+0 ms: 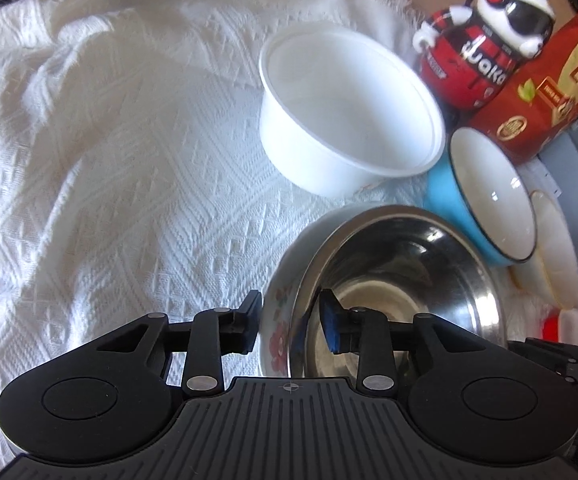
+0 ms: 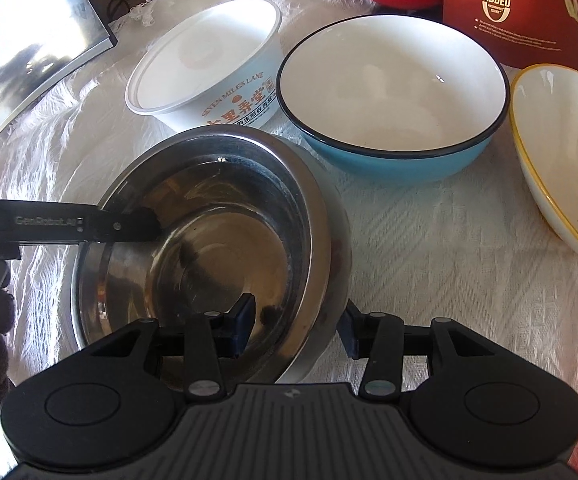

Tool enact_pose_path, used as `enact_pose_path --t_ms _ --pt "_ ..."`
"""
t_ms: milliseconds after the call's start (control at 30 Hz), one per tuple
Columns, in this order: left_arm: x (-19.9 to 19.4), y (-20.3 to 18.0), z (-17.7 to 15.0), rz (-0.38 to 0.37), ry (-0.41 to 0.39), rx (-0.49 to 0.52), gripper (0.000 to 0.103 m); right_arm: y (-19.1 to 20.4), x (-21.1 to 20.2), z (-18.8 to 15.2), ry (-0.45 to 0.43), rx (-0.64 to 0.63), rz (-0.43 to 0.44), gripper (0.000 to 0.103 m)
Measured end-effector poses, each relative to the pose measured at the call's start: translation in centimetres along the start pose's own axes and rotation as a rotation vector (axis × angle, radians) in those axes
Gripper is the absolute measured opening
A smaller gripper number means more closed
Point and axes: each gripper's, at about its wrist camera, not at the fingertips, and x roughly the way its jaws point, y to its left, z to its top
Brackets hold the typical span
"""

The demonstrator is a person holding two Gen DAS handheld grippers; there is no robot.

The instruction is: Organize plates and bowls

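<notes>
A steel bowl (image 1: 389, 280) sits nested inside a white bowl with red flowers (image 1: 275, 324) on the white cloth. My left gripper (image 1: 291, 320) straddles their near rim, one pad against the flowered outside and the blue pad inside the steel, shut on the pair. My right gripper (image 2: 297, 328) grips the opposite wall of the steel bowl (image 2: 209, 240), one finger inside and one outside. One of the left gripper's fingers (image 2: 129, 224) reaches over the far rim. Behind stand a white plastic tub (image 2: 209, 60), a blue bowl (image 2: 389, 92) and a cream yellow-rimmed bowl (image 2: 569, 152).
A red panda-topped jar (image 1: 469, 52) and a red carton (image 2: 509, 8) stand at the back, close behind the tub (image 1: 349, 112) and blue bowl (image 1: 489, 200). A dark screen (image 2: 29, 40) leans at the far left. Rumpled white woven cloth (image 1: 109, 160) spreads to the left.
</notes>
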Motion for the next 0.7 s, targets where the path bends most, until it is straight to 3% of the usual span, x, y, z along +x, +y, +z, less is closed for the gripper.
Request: enact_pose_path --t_ms 267,433,567,700 --pt "-4.6 -0.3 -0.7 -0.006 -0.131 0.013 0.033 0.4 -3.7 -0.6 -0.156 -0.015 -0.097 0.045" --pt "-7.3 -1.5 -0.6 -0.071 -0.205 0.026 0.033 0.2 -7.0 -1.8 -0.254 0.016 -0.146 0.045" --pt "-8.1 -3.4 -1.0 -0.138 -0.219 0.078 0.033 -0.6 -9.6 -3.4 -0.312 0.054 -0.23 0.046" --pt "-6.8 -6.0 -2.1 -0.219 -0.17 0.14 0.03 -2.6 -12.4 -6.1 -0.343 0.14 -0.331 0.05"
